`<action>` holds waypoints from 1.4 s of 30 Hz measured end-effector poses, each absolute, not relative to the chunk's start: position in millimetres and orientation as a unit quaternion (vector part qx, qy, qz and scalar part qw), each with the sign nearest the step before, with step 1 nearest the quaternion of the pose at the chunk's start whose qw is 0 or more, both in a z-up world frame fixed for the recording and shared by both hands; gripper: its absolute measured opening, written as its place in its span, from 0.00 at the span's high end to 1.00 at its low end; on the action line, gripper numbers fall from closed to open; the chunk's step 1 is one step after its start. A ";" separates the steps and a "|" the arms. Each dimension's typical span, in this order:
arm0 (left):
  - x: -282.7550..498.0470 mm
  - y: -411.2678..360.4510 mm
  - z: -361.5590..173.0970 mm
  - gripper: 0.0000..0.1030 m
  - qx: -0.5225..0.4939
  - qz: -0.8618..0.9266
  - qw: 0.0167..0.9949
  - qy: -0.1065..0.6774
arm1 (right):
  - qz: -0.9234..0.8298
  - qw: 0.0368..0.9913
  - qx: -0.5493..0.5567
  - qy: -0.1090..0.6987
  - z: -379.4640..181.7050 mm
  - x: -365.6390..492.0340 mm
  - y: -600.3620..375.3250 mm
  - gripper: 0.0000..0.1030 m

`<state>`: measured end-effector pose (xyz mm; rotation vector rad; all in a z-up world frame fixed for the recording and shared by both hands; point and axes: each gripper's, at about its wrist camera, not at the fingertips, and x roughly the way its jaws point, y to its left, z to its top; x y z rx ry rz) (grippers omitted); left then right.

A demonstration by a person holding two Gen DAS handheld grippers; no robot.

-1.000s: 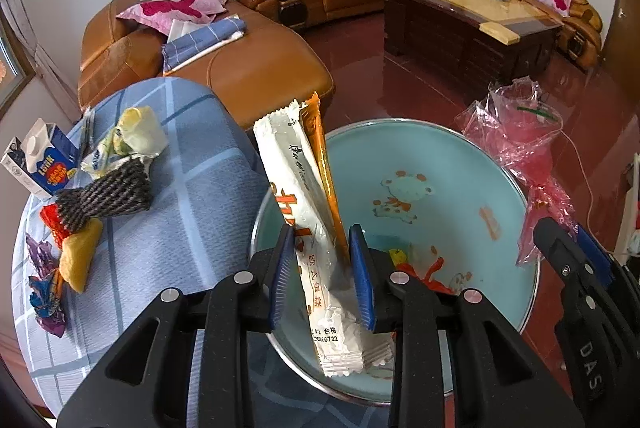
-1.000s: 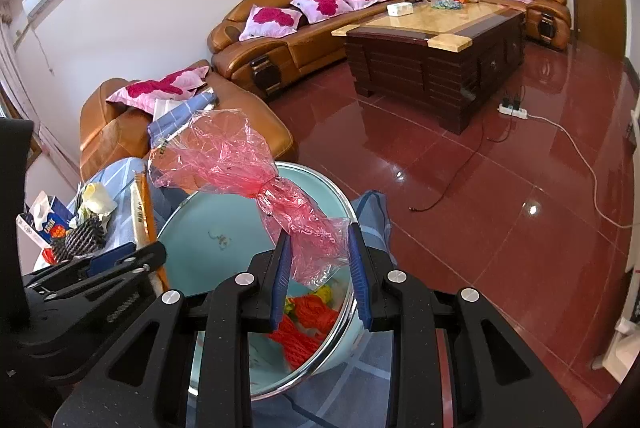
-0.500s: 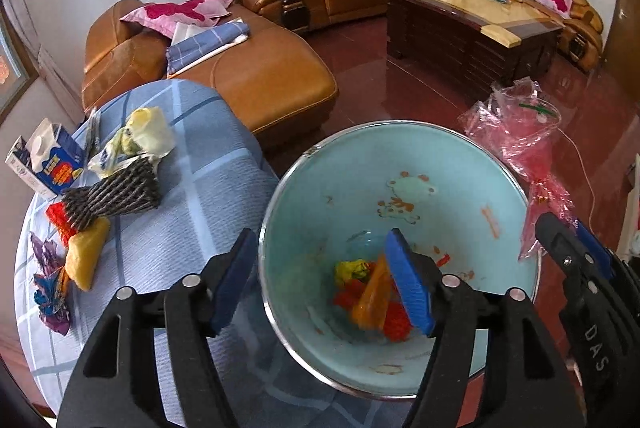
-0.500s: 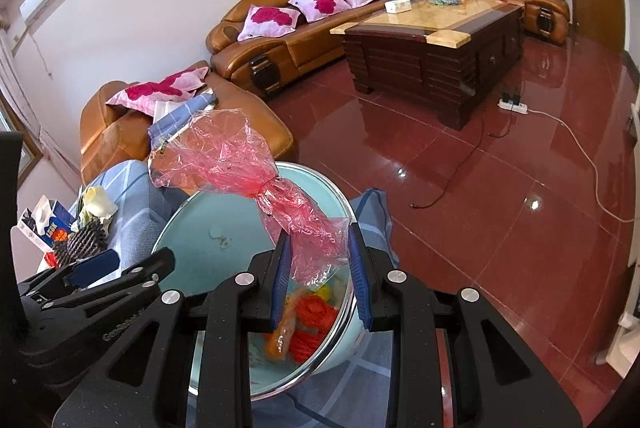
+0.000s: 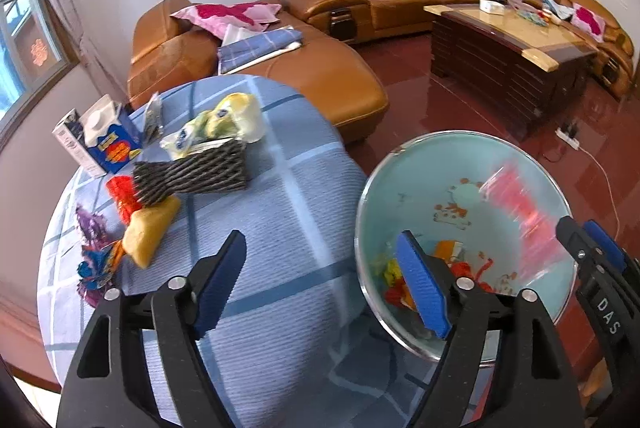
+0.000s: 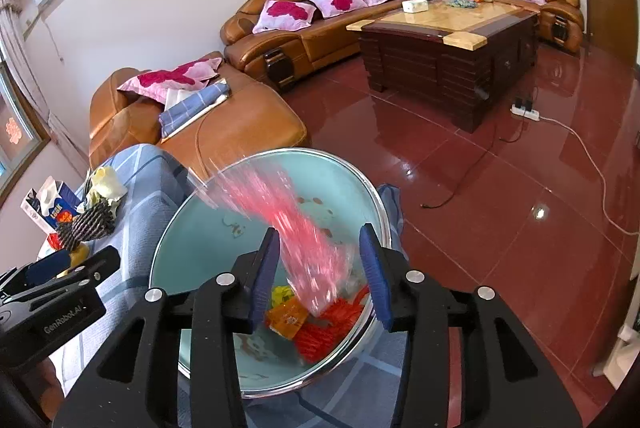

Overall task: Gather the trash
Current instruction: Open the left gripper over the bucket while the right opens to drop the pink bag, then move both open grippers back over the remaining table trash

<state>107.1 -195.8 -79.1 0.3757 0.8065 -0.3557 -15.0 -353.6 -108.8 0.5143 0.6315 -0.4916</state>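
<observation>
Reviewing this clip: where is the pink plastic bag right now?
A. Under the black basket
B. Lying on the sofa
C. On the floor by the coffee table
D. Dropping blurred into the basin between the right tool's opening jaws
D: the bag streaks, motion-blurred, from between the right tool's opening jaws into the basin.

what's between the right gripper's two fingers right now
In the right wrist view, a blurred pink plastic bag streaks between the opening jaws of the right gripper, above the basin; neither pad appears to press it.
</observation>
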 end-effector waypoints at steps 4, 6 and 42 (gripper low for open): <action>106.1 -188.1 -75.5 0.25 0.175 -0.166 0.890 0.386 | -0.237 0.894 0.241 0.293 -103.2 -17.1 -348.9 0.58; 105.0 -185.6 -73.3 0.25 0.173 -0.164 0.892 0.384 | -0.235 0.897 0.237 0.289 -100.1 -18.4 -346.0 0.58; 132.8 -55.0 -69.8 0.09 0.099 -0.088 0.910 0.393 | -0.165 0.935 0.138 0.283 -67.9 19.5 -252.5 0.29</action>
